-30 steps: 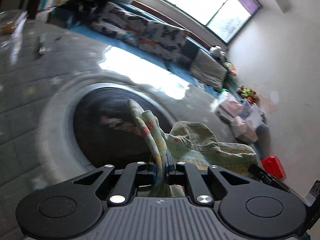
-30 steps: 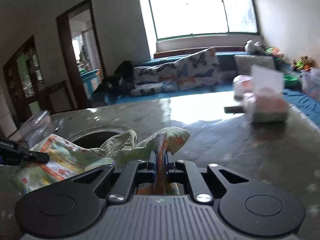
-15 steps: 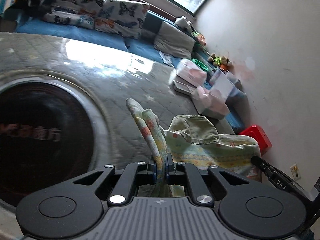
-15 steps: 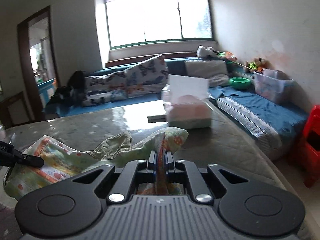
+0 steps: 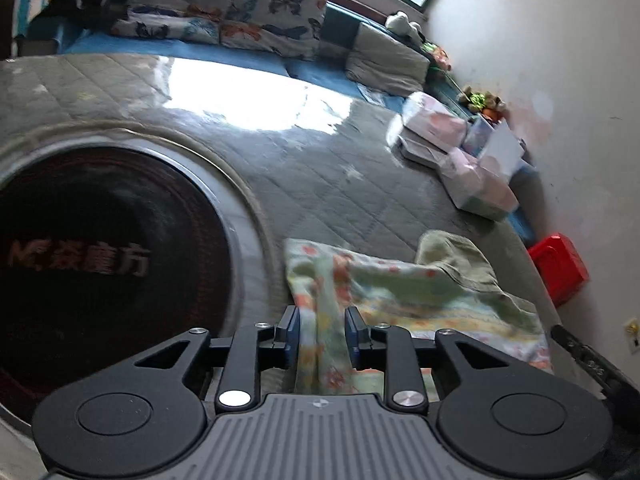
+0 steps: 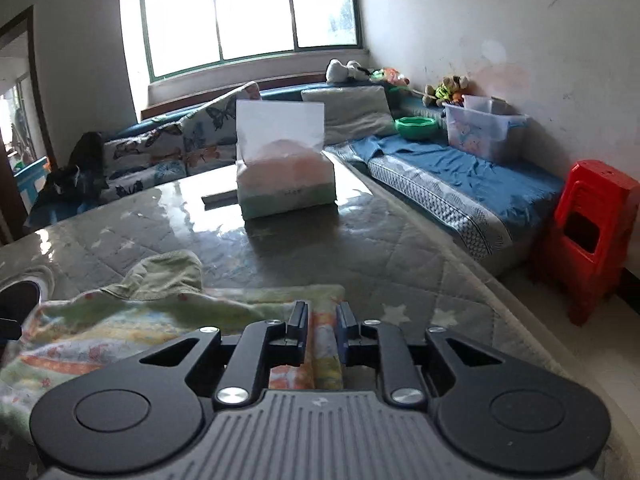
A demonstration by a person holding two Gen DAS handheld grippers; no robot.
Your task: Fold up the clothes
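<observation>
A pale green floral garment point(image 5: 420, 292) lies crumpled on the grey quilted table point(image 5: 320, 168), its olive lining turned up at the far side. My left gripper point(image 5: 322, 324) is open, and a fold of the cloth lies loose between its fingers. In the right wrist view the same garment point(image 6: 140, 312) spreads to the left over the table point(image 6: 360, 248). My right gripper point(image 6: 322, 320) is open too, straddling the garment's right edge. A black finger of the right gripper point(image 5: 580, 356) shows at the garment's far corner.
A large black round panel point(image 5: 100, 248) with a metal rim is set into the table at left. Tissue packs point(image 6: 284, 184) stand mid-table. Beyond the table's right edge are a red stool point(image 6: 592, 236), a blue couch point(image 6: 460, 176) and a clear bin point(image 6: 480, 132).
Both grippers were shut on raised folds of the garment; both have opened and the cloth has dropped flat onto the table. Both views swung right.
</observation>
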